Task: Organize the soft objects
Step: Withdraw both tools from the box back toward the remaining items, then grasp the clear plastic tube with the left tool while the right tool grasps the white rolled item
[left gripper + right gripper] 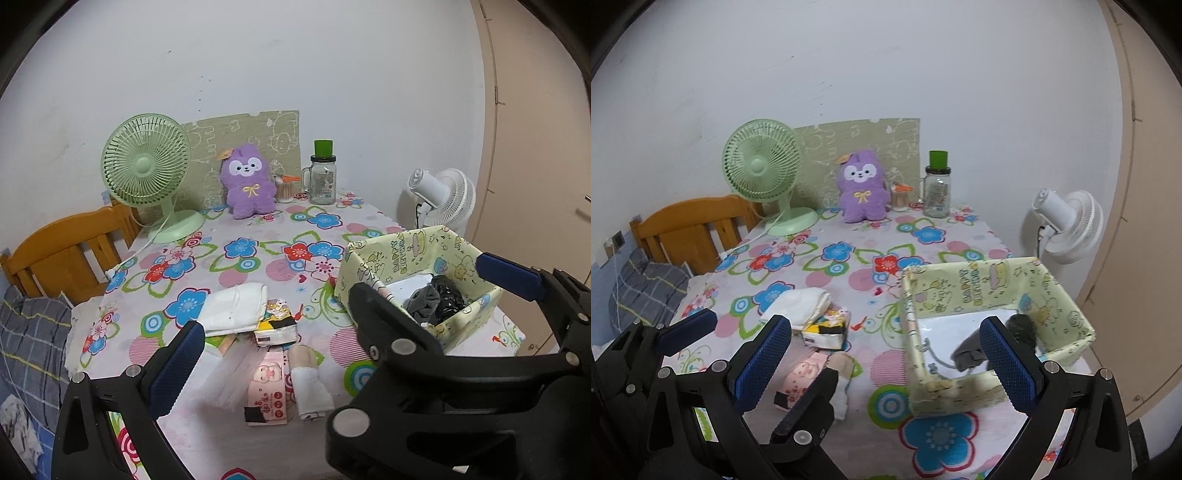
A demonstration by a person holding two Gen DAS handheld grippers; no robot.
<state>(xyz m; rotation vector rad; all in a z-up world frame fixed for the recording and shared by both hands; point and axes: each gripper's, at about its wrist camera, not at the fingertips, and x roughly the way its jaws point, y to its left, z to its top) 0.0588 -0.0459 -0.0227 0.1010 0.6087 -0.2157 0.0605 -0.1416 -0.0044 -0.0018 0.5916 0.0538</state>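
A yellow cartoon-print fabric box (pixel 413 254) (pixel 975 288) stands at the table's right side and holds dark grey and black cloth (pixel 436 299) (pixel 971 352). A folded white cloth (pixel 236 304) (pixel 803 304), tissue packs (pixel 277 325) (pixel 825 330), a pink pack (pixel 267 387) and a rolled white cloth (pixel 312 391) lie in a heap left of the box. My left gripper (pixel 340 310) is open and empty above the heap. My right gripper (pixel 886 360) is open and empty, over the box's near left corner.
A green fan (pixel 147 166), a purple plush toy (pixel 249 182) and a glass jar with a green lid (pixel 323 177) stand along the far wall. A white fan (pixel 443 195) is off the right edge. A wooden chair (pixel 70 251) is on the left.
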